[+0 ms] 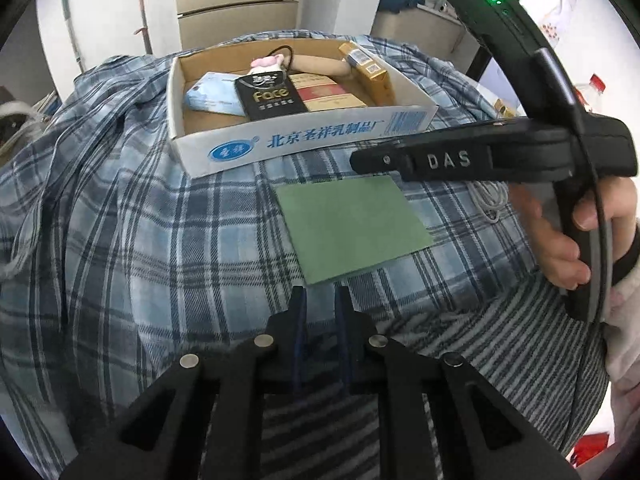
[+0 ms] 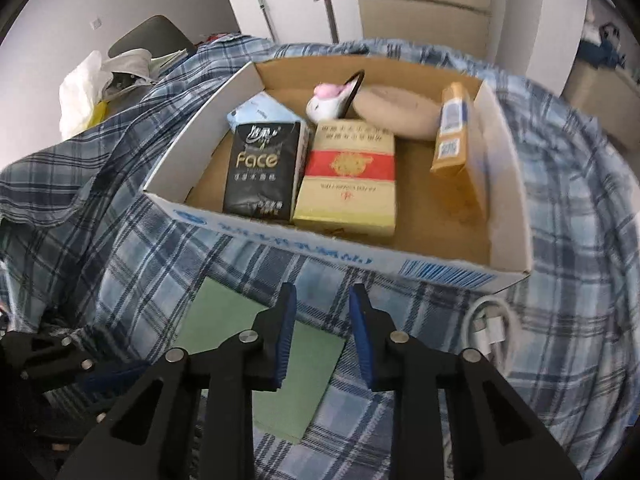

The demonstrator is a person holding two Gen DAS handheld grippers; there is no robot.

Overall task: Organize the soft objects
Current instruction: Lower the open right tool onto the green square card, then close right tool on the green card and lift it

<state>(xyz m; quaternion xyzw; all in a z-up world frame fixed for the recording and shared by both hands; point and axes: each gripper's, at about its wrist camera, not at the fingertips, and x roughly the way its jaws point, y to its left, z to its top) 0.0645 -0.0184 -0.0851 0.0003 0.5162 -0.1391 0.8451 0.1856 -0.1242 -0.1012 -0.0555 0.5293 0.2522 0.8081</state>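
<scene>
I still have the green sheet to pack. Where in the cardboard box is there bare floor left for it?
In the white-sided cardboard box, bare floor shows between the yellow-and-red carton and the upright orange packet, running to the near wall. The left half is crowded: black "Face" tissue pack, light blue pack, pink-and-white soft toy.

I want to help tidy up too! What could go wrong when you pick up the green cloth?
The green cloth lies flat on the plaid sheet, so the open right gripper might pinch the sheet too. The white cable coiled close by could snag. The cardboard box is already crowded.
</scene>
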